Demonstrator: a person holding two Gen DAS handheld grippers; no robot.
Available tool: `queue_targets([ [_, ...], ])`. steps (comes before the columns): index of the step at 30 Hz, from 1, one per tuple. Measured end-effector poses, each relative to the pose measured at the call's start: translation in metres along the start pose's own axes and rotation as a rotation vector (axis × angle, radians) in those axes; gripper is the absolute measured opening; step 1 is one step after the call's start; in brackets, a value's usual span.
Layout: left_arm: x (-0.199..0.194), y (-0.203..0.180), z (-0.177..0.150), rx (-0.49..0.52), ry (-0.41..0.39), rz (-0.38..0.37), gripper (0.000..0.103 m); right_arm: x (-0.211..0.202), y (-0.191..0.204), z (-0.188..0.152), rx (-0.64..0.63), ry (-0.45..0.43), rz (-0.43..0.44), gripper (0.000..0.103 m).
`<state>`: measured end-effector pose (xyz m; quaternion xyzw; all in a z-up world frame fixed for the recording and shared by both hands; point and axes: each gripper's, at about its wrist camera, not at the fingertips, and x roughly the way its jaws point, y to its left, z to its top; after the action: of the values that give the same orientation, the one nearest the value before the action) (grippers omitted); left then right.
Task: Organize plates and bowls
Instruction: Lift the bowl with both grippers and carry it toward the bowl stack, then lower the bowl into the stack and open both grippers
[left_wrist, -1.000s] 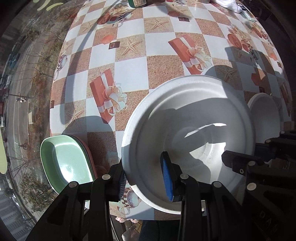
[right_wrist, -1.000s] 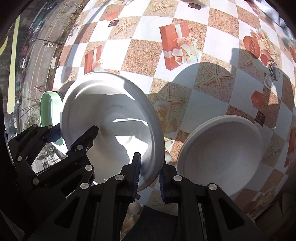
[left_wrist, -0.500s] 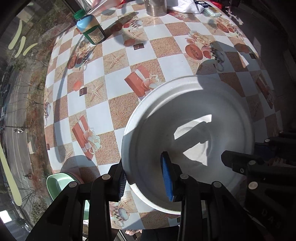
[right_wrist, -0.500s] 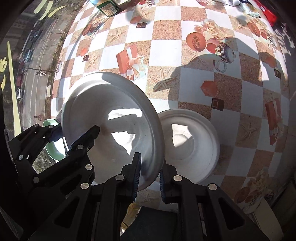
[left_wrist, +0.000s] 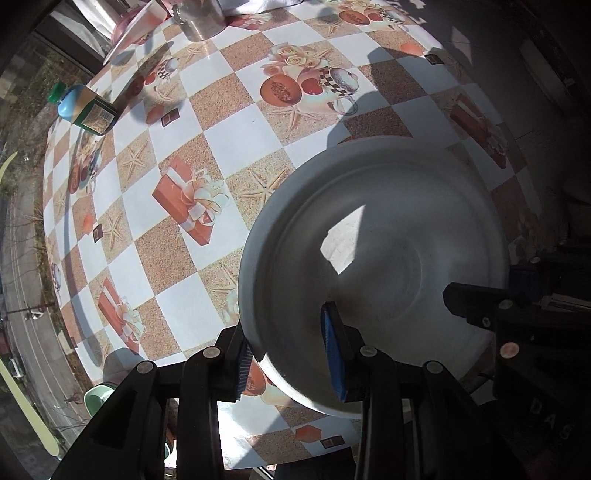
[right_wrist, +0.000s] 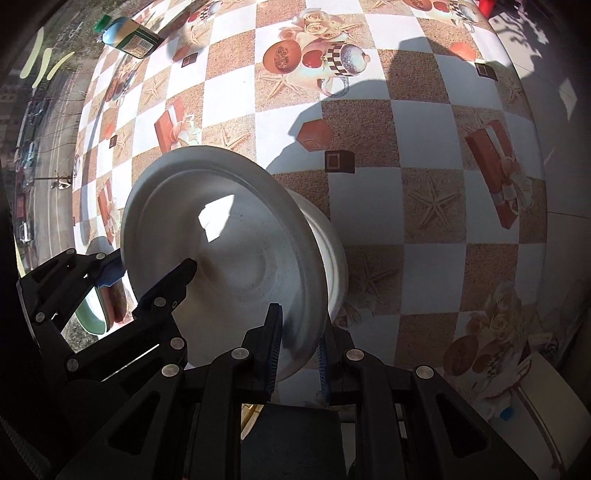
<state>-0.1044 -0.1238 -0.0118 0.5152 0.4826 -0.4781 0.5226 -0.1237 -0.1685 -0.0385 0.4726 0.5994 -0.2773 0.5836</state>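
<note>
A green-capped bottle (left_wrist: 86, 110) and a metal cup (left_wrist: 199, 18) stand at the far side of the counter (left_wrist: 177, 236), well apart from the work; a green dish (right_wrist: 90, 314) sits at the near left edge. The left claw (left_wrist: 291, 354) and right claw (right_wrist: 297, 354) each pinch opposite rims of one white plate (right_wrist: 236, 258), held tilted above the counter. It is round, matte, with a raised ring. Just behind it, a second white plate (right_wrist: 332, 254) lies on the counter, mostly hidden.
</note>
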Motion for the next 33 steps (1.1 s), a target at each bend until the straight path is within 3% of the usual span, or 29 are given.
queue_targets([
  [6,0.012,-0.015,0.002,0.014,0.027,-0.012,0.037,0.01,-0.011,0.004,0.009,0.012,-0.029,0.02],
  [9,0.017,-0.017,-0.001,0.013,0.051,-0.015,0.043,0.013,-0.011,0.004,-0.008,0.014,-0.032,0.02],
  [10,0.017,-0.017,-0.002,0.012,0.056,-0.012,0.048,0.014,-0.009,0.004,-0.015,0.013,-0.041,0.02],
  [13,0.013,-0.014,-0.005,-0.004,0.045,0.006,0.076,0.016,-0.006,0.004,-0.024,0.018,-0.046,0.02],
  [14,0.011,-0.012,-0.005,-0.013,0.038,0.006,0.08,0.016,-0.006,0.002,-0.024,0.02,-0.044,0.02],
  [15,0.009,-0.01,-0.006,-0.023,0.035,0.006,0.08,0.016,-0.007,0.001,-0.022,0.021,-0.044,0.032],
  [16,0.008,-0.008,-0.006,-0.028,0.037,0.01,0.08,0.015,-0.009,0.001,-0.016,0.013,-0.05,0.055],
  [18,0.009,-0.006,-0.008,-0.037,0.049,0.018,0.081,0.011,-0.012,0.001,-0.011,-0.005,-0.04,0.074],
  [21,0.01,0.0,-0.01,-0.061,0.058,0.016,0.081,0.009,-0.016,0.0,-0.006,-0.014,-0.049,0.075],
  [24,0.007,0.003,-0.01,-0.073,0.053,0.024,0.081,0.01,-0.022,0.0,0.021,-0.014,-0.056,0.092],
  [33,0.005,0.009,-0.013,-0.093,0.053,0.044,0.081,0.018,-0.039,-0.004,0.071,0.008,-0.056,0.092],
])
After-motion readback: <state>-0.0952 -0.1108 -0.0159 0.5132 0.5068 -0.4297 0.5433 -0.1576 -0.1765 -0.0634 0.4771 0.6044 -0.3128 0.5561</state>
